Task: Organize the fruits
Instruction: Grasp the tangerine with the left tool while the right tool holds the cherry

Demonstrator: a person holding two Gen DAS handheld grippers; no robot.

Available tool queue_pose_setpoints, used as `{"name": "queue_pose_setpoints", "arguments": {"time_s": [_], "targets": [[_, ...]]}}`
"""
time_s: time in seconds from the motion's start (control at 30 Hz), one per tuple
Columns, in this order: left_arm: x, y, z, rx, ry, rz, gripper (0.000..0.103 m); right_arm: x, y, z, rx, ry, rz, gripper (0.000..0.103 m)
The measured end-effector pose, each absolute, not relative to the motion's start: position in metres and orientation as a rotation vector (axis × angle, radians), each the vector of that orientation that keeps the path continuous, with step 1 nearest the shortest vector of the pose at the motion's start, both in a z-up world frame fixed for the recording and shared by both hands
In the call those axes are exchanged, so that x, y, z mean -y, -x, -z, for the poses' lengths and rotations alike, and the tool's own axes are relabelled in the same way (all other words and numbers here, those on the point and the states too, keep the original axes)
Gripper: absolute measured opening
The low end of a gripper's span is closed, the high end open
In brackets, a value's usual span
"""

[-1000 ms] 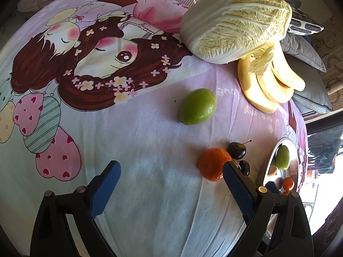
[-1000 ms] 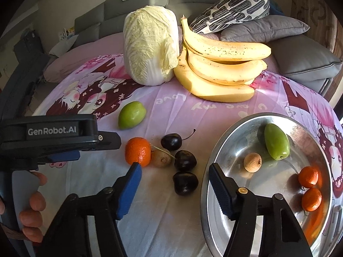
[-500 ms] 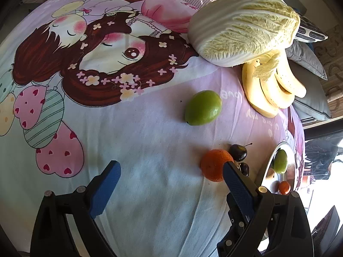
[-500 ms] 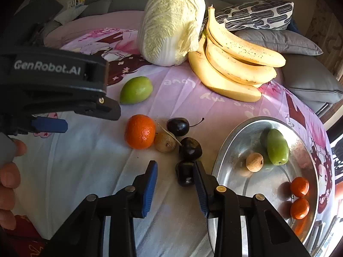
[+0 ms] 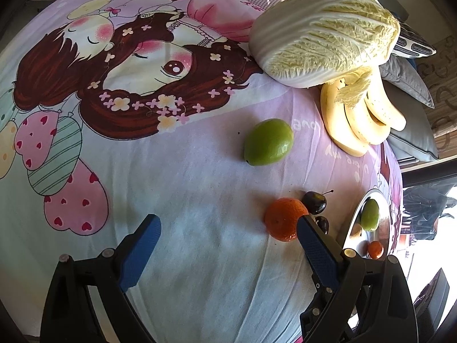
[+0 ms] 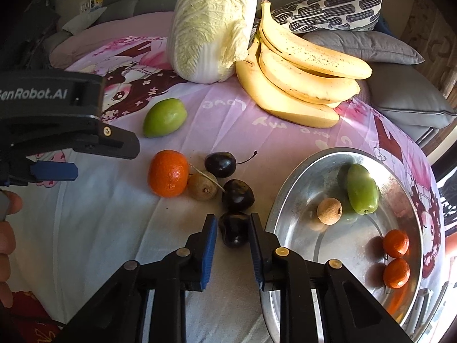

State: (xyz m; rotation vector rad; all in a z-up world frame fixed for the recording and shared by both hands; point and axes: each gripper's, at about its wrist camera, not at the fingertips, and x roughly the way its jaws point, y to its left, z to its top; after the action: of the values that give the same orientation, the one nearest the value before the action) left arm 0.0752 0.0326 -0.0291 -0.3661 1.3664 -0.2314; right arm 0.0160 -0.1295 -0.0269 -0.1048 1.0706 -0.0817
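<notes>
On a cartoon-print sheet (image 6: pixel 94 228) backed by grey cushions (image 6: pixel 368 45), the right gripper (image 6: pixel 232 230) has just closed on a dark cherry (image 6: pixel 232 228) beside the steel tray's (image 6: pixel 288 188) rim on its right, while the left gripper (image 5: pixel 228 228) hangs wide open and empty over bare cloth left of the orange (image 5: pixel 284 218).

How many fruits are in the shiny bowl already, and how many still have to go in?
Four fruits sit in the metal bowl: a green fruit, a brown one and two small oranges. The right gripper has just closed on a dark cherry. Left on the cloth: two cherries, a kiwi, an orange, a green fruit and bananas. The left gripper is open, empty.
</notes>
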Motion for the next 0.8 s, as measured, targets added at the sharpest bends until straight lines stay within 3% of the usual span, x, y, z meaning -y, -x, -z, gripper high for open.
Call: {"name": "queue_pose_setpoints", "arguments": {"time_s": [0.37,0.63,0.73,0.8], "targets": [[-0.002,-0.083,0.042,-1.415,0.372,0.355,0.089,0.131,-0.015,0.025,-1.076,0.085,0.072,0.025],[0.020,-0.094,0.044,-1.410,0.318,0.397,0.065,0.134,-0.015,0.024,-1.079,0.050,0.066,0.025],[0.029,-0.098,0.044,-1.408,0.339,0.441,0.042,0.135,-0.015,0.023,-1.080,0.041,0.064,0.025],[0.033,-0.096,0.044,-1.407,0.325,0.449,0.040,0.136,-0.016,0.023,-1.080,0.044,0.064,0.026]]}}
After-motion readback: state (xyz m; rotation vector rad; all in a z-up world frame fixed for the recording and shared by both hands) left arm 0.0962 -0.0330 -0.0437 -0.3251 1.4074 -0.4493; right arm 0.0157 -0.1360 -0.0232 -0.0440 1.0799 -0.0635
